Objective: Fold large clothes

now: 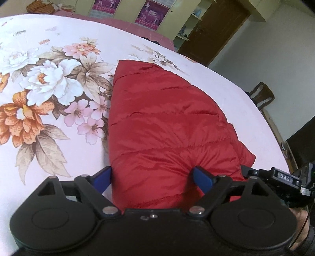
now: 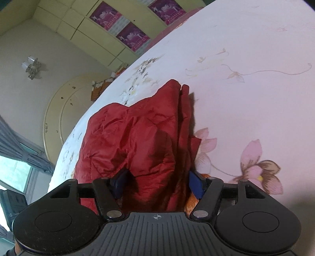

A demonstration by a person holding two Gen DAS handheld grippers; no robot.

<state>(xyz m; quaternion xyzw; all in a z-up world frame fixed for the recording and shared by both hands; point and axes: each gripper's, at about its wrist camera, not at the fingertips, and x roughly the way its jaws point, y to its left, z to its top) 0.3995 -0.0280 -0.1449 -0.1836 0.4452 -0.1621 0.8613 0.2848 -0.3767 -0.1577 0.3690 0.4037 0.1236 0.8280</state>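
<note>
A red quilted puffer jacket (image 1: 167, 126) lies folded into a narrow bundle on a floral bedsheet (image 1: 49, 98). My left gripper (image 1: 152, 178) is open, its blue fingers (image 1: 104, 177) straddling the jacket's near end. In the right wrist view the jacket (image 2: 133, 141) is bunched and creased on the sheet (image 2: 246, 98). My right gripper (image 2: 157, 183) is open with thick red fabric between its blue fingers (image 2: 196, 185). The other gripper's body (image 1: 283, 179) shows at the right edge of the left wrist view.
The bed's far edge meets a red blanket strip (image 1: 137, 27) and yellow cabinets with purple posters (image 1: 153, 13). A wooden chair (image 1: 261, 96) and brown door (image 1: 216, 29) stand to the right. A window with curtains (image 2: 17, 157) is at left.
</note>
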